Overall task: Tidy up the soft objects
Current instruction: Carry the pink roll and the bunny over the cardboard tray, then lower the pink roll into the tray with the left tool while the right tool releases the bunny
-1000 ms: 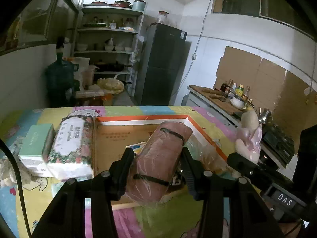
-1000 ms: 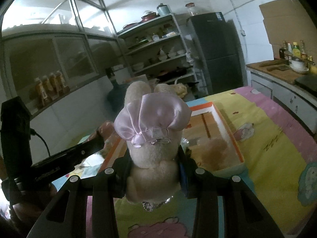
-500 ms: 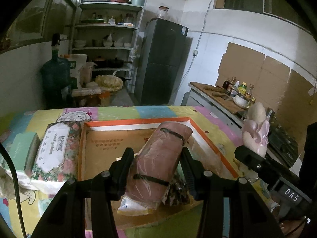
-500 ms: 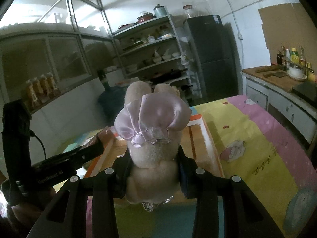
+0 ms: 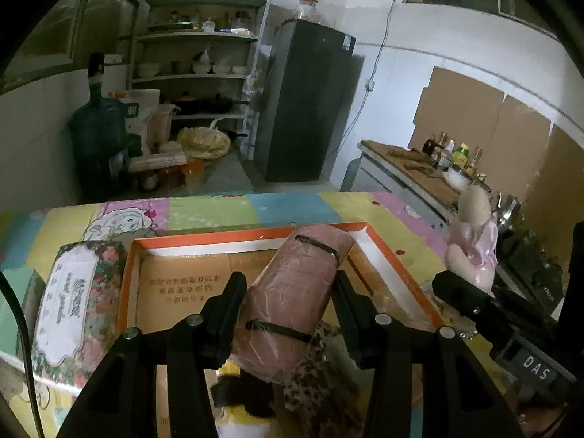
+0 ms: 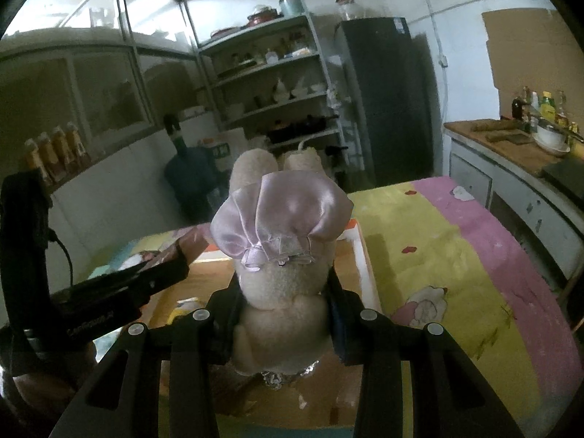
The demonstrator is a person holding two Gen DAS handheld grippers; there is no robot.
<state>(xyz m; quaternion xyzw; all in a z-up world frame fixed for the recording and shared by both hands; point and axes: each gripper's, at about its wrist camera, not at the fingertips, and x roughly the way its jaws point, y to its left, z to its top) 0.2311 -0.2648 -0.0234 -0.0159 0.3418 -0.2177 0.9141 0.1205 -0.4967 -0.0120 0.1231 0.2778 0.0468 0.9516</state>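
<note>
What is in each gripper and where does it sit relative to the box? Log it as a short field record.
left gripper: shut on the pink rolled bundle, black bands around it
right gripper: shut on the plush toy, a pink satin bow on it
box: shallow cardboard box with orange rim, on the patterned cloth
bundle position: over the box interior
plush position: over the box's near right part
box contents: leopard-print item; the rest unclear
beside box: floral tissue pack to its left
</note>
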